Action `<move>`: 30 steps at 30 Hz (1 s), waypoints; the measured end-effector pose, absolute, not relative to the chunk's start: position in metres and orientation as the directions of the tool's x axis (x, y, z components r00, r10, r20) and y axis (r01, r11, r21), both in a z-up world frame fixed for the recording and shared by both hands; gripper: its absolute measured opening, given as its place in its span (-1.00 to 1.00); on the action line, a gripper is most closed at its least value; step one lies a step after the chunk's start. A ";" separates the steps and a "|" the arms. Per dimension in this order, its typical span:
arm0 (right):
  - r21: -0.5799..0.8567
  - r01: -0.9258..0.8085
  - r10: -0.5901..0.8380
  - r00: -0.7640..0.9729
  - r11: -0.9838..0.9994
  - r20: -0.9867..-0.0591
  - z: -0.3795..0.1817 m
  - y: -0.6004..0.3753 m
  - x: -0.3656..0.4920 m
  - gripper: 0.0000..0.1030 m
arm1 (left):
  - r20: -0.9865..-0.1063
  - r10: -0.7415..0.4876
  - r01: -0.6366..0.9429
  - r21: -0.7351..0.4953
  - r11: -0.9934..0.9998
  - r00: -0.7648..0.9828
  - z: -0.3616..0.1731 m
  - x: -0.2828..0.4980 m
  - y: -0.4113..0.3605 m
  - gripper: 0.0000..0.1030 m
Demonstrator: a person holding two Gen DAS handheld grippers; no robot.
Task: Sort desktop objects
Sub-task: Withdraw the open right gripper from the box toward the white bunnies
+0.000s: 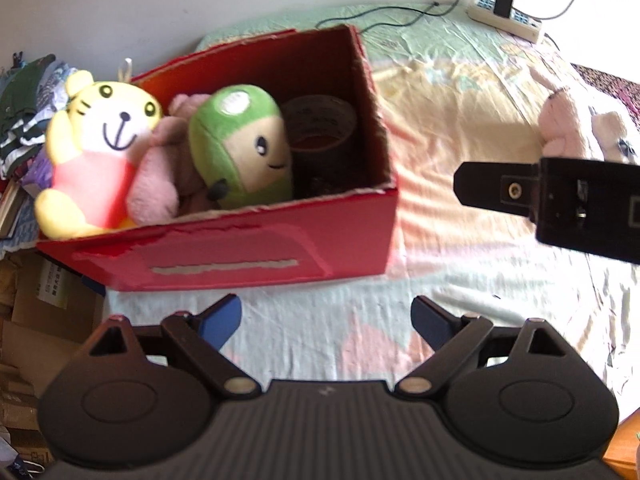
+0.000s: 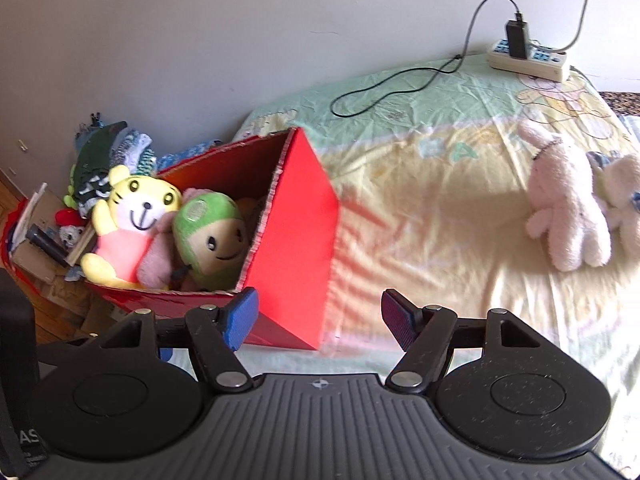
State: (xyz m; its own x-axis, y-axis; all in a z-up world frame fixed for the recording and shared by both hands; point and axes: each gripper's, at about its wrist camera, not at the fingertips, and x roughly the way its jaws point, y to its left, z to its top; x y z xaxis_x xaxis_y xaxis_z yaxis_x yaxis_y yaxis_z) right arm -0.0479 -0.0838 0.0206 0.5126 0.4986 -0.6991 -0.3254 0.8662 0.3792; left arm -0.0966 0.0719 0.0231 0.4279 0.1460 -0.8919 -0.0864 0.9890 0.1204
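Note:
A red cardboard box (image 1: 256,248) stands on the bed sheet and holds a yellow tiger plush (image 1: 104,148), a pink plush (image 1: 160,184), a green plush (image 1: 240,148) and a dark tape roll (image 1: 320,124). The box also shows in the right wrist view (image 2: 296,240). A pink rabbit plush (image 2: 564,204) and a white plush (image 2: 624,196) lie on the sheet at the right. My left gripper (image 1: 326,320) is open and empty in front of the box. My right gripper (image 2: 320,316) is open and empty by the box's near corner; it also shows in the left wrist view (image 1: 500,190).
A white power strip (image 2: 528,60) with a black charger and cables lies at the far edge by the wall. Folded clothes (image 2: 108,152) and cardboard boxes (image 1: 36,320) stand left of the bed. The patterned sheet (image 2: 440,208) spreads between box and rabbits.

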 end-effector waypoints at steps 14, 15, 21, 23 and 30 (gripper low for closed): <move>0.318 -0.125 0.336 0.517 0.940 -0.787 -0.011 -0.116 -0.061 0.44 | -0.932 0.049 0.098 0.090 0.991 0.358 -0.007 -0.091 0.041 0.80; 0.320 -0.101 0.325 0.517 0.942 -0.792 -0.013 -0.119 -0.063 0.44 | -0.934 0.043 0.115 0.089 0.989 0.354 -0.009 -0.091 0.039 0.80; 0.294 0.029 0.238 0.516 0.955 -0.823 -0.027 -0.131 -0.075 0.44 | -0.943 0.005 0.218 0.082 0.973 0.333 -0.018 -0.087 0.035 0.80; 0.286 0.063 0.214 0.514 0.956 -0.831 -0.031 -0.132 -0.080 0.44 | -0.945 -0.008 0.251 0.078 0.965 0.326 -0.021 -0.086 0.035 0.80; 0.252 0.162 0.142 0.496 0.954 -0.857 -0.042 -0.130 -0.096 0.44 | -0.952 -0.051 0.369 0.067 0.927 0.302 -0.034 -0.087 0.028 0.80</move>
State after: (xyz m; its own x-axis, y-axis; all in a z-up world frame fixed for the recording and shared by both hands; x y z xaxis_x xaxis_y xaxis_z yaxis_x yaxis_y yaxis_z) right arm -0.0962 -0.1302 -0.0418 0.4956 0.1424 -0.8568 0.1616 0.9541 0.2521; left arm -0.0866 0.0279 -0.0339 0.3017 -0.0509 -0.9520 0.3691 0.9270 0.0674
